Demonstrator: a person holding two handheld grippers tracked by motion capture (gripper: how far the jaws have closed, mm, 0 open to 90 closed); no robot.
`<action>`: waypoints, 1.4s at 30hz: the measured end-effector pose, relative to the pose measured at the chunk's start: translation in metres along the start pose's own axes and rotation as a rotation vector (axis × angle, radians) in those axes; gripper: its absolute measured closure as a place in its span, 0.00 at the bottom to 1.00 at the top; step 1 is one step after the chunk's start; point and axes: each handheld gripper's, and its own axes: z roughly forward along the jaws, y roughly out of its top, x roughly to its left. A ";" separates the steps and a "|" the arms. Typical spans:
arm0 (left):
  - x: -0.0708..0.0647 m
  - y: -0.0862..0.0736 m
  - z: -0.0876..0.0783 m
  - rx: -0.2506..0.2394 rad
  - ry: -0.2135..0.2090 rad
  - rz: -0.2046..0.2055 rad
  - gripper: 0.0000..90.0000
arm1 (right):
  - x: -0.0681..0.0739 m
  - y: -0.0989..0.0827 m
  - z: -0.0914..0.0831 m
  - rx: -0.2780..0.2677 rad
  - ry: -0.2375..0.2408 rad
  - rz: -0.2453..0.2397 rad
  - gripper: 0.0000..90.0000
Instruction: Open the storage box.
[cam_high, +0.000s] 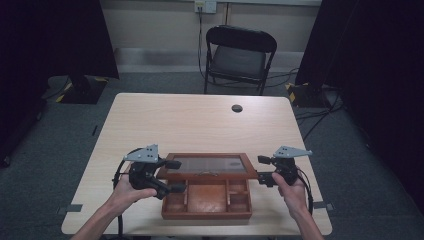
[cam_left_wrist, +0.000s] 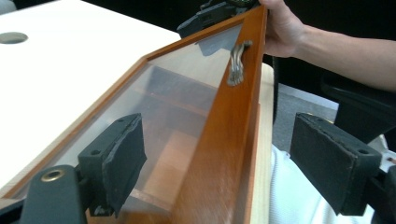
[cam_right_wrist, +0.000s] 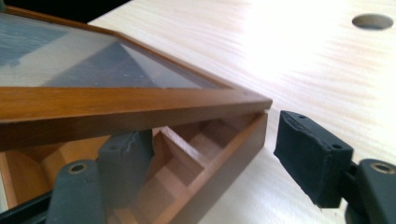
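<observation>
Hidden under the raised glass lid (cam_high: 207, 165): the back compartments of the wooden box (cam_high: 207, 214), which sits on the table (cam_high: 200, 125) close to the person's edge. Blurred and dim in the right gripper view: one pad (cam_right_wrist: 126, 156), tucked under the lid frame. Cut off at the bottom of the high view: both forearms.

Left hand (cam_high: 127, 192) wrapped around the left gripper (cam_high: 175, 176), pointed inward at the lid's left end. Jaws spread wide there, the lid's front rail and its metal handle (cam_left_wrist: 236, 63) between them, neither pad pressing.

Right hand (cam_high: 290, 190) level, right gripper (cam_high: 261, 171) aimed at the lid's right corner. Jaws parted around that corner, seemingly without contact, the outer pad clear of the box wall.
</observation>
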 end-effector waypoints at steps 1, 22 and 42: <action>0.000 0.000 0.000 0.000 0.000 0.000 0.19 | 0.000 0.000 0.000 0.000 0.000 0.000 0.31; 0.022 -0.012 -0.012 -0.064 0.134 -0.037 0.29 | -0.003 0.011 0.005 -0.013 0.019 0.000 0.34; 0.053 -0.011 -0.016 -0.065 0.175 -0.086 0.51 | -0.009 0.019 0.007 -0.042 0.022 0.019 0.34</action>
